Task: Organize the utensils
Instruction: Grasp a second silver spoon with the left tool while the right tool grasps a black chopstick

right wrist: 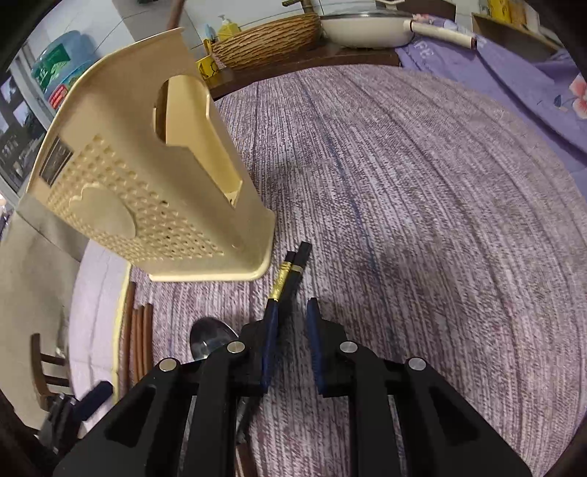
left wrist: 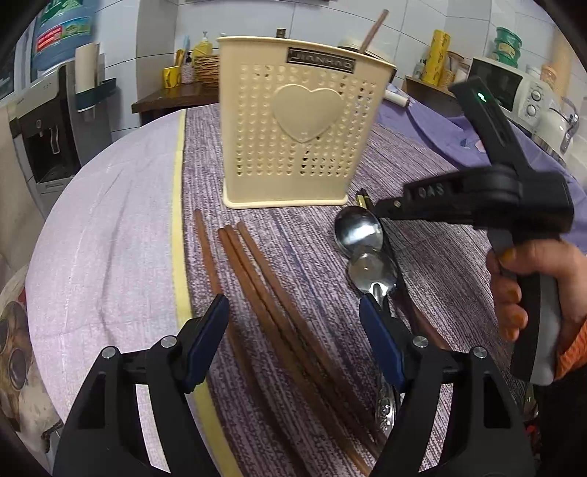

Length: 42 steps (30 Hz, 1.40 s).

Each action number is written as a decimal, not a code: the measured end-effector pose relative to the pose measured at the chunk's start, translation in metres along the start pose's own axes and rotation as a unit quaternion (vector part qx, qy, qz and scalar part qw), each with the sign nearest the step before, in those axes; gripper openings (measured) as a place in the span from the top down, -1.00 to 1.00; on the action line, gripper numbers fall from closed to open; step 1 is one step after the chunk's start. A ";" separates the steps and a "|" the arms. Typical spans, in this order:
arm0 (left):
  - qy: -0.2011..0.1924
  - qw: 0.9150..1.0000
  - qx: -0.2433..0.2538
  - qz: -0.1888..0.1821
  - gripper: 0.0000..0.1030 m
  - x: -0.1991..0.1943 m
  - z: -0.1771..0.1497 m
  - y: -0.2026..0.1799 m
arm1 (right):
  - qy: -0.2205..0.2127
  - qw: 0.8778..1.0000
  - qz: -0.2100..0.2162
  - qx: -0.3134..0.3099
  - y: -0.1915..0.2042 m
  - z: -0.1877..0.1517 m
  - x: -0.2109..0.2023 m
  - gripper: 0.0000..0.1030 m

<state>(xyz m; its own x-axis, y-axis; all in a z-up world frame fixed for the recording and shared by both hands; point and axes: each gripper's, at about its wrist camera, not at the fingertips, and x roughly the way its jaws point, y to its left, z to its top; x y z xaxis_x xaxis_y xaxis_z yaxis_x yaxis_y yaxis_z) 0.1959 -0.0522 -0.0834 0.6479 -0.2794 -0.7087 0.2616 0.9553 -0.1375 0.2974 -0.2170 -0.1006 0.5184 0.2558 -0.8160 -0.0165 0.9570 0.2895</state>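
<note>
Purple woven cloth covers the counter [left wrist: 110,205], where brown wooden chopsticks [left wrist: 264,293] and steel spoons [left wrist: 361,238] lie before the cream perforated plastic holder [left wrist: 304,121], left gripper [left wrist: 293,312] wide, right gripper [right wrist: 291,312] narrowly parted over black gold-banded chopsticks [right wrist: 290,271].

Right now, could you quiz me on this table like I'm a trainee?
1. True or false: the cream utensil holder stands upright.
2. How many brown chopsticks lie on the cloth in the left wrist view?
3. The right gripper hovers above: A) the spoons, B) the black chopsticks, C) the wicker basket?

Key: 1 true; 2 four; 3 B.
</note>
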 end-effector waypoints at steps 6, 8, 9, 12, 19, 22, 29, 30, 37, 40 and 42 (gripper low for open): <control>0.004 1.000 0.006 -0.001 -0.41 0.003 0.001 -0.004 | 0.020 1.000 0.003 -0.001 0.005 0.005 0.013 0.70; 0.005 1.000 0.009 -0.002 -0.40 0.003 0.001 -0.005 | 0.019 1.000 0.004 -0.001 0.007 0.003 0.014 0.74; 0.006 1.000 0.011 -0.002 -0.40 0.003 0.002 -0.006 | 0.019 1.000 0.007 0.001 0.006 0.003 0.014 0.75; 0.012 1.000 0.014 -0.011 -0.34 0.005 0.004 -0.009 | 0.017 0.999 0.025 0.020 0.001 -0.001 0.008 0.78; 0.039 0.998 0.013 -0.045 -0.33 0.020 0.010 -0.020 | 0.002 0.998 0.050 0.032 -0.013 -0.001 -0.008 0.85; 0.052 0.997 0.015 -0.060 -0.33 0.029 0.017 -0.026 | -0.008 0.998 0.058 0.028 -0.015 -0.005 -0.016 0.85; 0.072 0.995 0.029 -0.069 -0.30 0.040 0.031 -0.041 | -0.033 0.998 0.058 0.011 -0.014 -0.013 -0.031 0.85; 0.078 0.994 0.028 -0.073 -0.27 0.044 0.033 -0.042 | -0.034 0.998 0.058 0.009 -0.013 -0.015 -0.032 0.85; 0.112 0.988 0.005 -0.104 -0.15 0.060 0.042 -0.041 | -0.039 0.997 0.067 0.006 -0.019 -0.020 -0.039 0.85; 0.121 0.986 0.007 -0.115 -0.09 0.066 0.047 -0.044 | -0.039 0.997 0.068 0.009 -0.024 -0.022 -0.039 0.85; 0.123 0.986 0.012 -0.116 -0.02 0.069 0.050 -0.045 | -0.039 0.997 0.070 0.012 -0.026 -0.022 -0.039 0.85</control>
<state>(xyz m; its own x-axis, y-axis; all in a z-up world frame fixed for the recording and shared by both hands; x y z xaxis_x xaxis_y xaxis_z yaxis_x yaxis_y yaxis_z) 0.2643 -0.1188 -0.0917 0.3766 -0.4563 -0.8062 0.4014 0.8647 -0.3020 0.2586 -0.2489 -0.0877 0.5771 0.3746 -0.7257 -0.0728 0.9086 0.4112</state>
